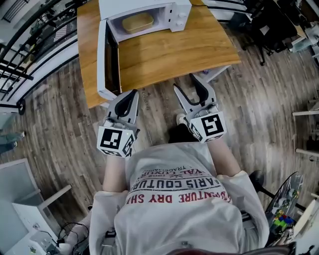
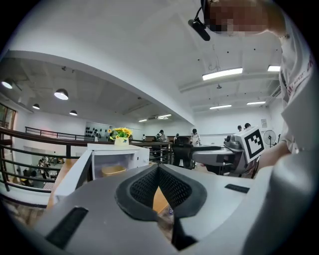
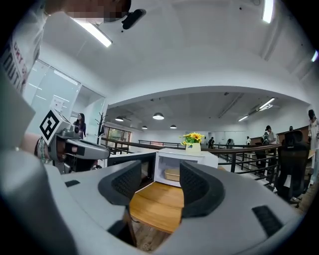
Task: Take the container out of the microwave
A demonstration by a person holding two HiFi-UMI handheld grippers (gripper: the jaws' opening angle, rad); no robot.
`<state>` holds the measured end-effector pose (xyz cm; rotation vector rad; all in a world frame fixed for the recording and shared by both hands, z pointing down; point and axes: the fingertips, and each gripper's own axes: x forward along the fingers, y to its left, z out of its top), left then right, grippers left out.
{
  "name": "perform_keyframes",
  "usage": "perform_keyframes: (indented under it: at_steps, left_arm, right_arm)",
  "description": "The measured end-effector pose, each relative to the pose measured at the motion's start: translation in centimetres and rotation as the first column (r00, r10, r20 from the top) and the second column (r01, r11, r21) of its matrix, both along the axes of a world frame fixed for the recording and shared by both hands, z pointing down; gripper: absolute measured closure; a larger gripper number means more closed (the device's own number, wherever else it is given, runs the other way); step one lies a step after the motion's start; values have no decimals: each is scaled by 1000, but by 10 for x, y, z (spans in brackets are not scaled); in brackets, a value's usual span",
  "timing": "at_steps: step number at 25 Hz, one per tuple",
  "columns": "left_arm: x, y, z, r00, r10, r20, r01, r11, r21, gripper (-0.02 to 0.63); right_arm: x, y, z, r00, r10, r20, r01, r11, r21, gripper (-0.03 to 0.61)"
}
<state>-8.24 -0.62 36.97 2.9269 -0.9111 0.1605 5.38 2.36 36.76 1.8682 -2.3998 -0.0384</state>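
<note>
The white microwave [image 1: 149, 15] stands at the far end of the wooden table [image 1: 169, 50] with its door [image 1: 107, 62] swung open to the left. A pale yellow container [image 1: 137, 22] lies inside it. Both grippers hang in front of the table's near edge, well short of the microwave. My left gripper [image 1: 130, 95] is shut and empty, near the door's corner. My right gripper [image 1: 185, 82] is open with nothing between its fingers. The right gripper view looks between its pads at the microwave [image 3: 185, 164] and container [image 3: 173, 174]. In the left gripper view the container [image 2: 113, 170] shows inside the cavity.
A vase of yellow flowers [image 3: 193, 138] sits on the microwave. A black railing [image 1: 35, 35] runs at the left. Office chairs [image 1: 266, 25] stand at the right, with people far behind. A white cabinet [image 1: 22, 199] is at the lower left on the wood floor.
</note>
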Motion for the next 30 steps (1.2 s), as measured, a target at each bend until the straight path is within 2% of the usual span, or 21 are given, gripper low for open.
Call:
perform_keyframes:
  at_steps: [5,11,16,22,30]
  left_arm:
    - [74,-27,-5,1000,-23,2,23,1000,2,601]
    - [120,-62,-8,992,-125,11,125,992,6,601]
    - [132,-90,-4,971,-240,13,241,971,-12,601]
    - [135,-108,11,956,-286,60,288,957,-26,601]
    - [111,-155,28,939,-340,54,343,937,-61,601]
  right_arm:
    - [64,-41,-2,998,-67,-7,67,998,-17,337]
    - [112,-89,2,984,-176,-13,175,983,-50,337]
    - [128,-130,13,960,-279,-19,276,956,-96,337]
    - [126,-166,30,936,-350,-38,340,928,-152,337]
    - [102,-230,57,899,-425,-107,386,884,-265,337]
